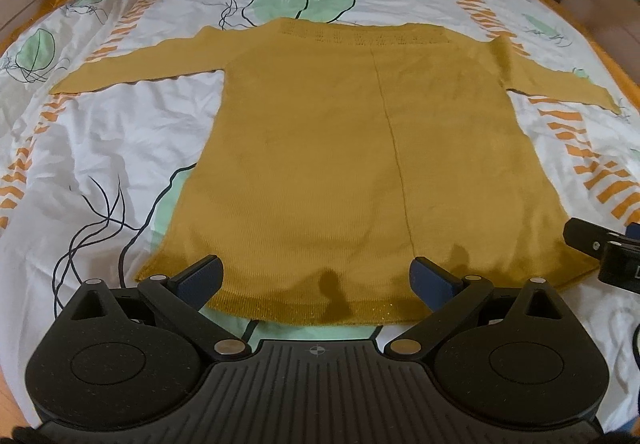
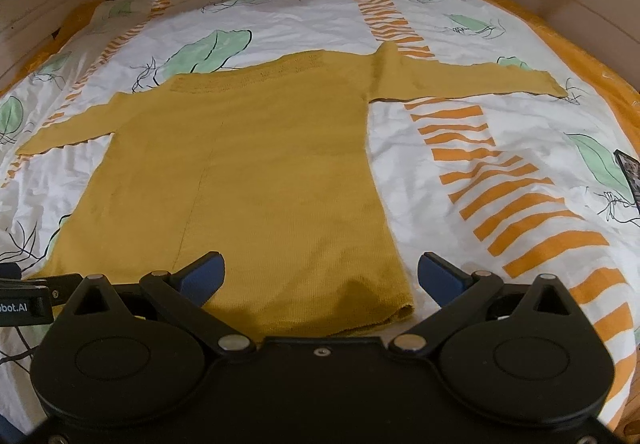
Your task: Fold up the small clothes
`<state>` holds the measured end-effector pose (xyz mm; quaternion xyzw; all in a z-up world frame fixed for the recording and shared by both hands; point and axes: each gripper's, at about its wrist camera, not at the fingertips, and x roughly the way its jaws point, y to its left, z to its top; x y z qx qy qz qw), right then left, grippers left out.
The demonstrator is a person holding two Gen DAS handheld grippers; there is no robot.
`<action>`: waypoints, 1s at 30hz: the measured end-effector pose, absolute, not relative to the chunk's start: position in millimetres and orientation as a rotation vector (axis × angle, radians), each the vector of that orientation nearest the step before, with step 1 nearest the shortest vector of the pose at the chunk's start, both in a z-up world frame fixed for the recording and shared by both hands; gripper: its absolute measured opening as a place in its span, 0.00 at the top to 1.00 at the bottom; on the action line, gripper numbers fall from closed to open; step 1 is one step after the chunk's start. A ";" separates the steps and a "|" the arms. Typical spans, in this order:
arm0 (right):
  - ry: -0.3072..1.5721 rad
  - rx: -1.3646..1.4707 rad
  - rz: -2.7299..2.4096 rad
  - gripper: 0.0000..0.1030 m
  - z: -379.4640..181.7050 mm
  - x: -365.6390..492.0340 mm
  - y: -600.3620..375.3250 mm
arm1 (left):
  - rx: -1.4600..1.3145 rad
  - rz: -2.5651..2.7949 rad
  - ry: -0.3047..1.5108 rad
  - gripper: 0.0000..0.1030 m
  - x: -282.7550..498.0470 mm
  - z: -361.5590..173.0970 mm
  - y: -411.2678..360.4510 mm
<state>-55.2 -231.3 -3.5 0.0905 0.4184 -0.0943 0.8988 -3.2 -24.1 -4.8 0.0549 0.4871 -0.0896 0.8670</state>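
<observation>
Sweater (image 1: 340,148) lies flat mid-bed, sleeves spread, ready for folding; left gripper (image 1: 316,278) and right gripper (image 2: 320,278) gape wide, empty, seemingly just above its hem.

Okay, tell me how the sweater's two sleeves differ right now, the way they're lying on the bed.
The left sleeve slopes down toward its cuff; the right sleeve runs nearly level. The right sleeve shows a raised fold at its shoulder, while the left sleeve's shoulder lies smooth. Both are mustard knit, spread flat outward on the bedspread, neither folded in yet.
</observation>
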 end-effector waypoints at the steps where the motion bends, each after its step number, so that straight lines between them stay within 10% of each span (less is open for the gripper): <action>1: 0.866 0.188 -0.195 0.01 -3.5 -55.2 -231.4 | 0.114 -0.187 1.020 0.02 -3.4 -4.8 -24.0; 30: 0.922 0.168 -0.150 0.01 -12.9 -42.3 -218.0 | 0.095 -0.159 1.074 0.02 3.6 -16.9 -13.2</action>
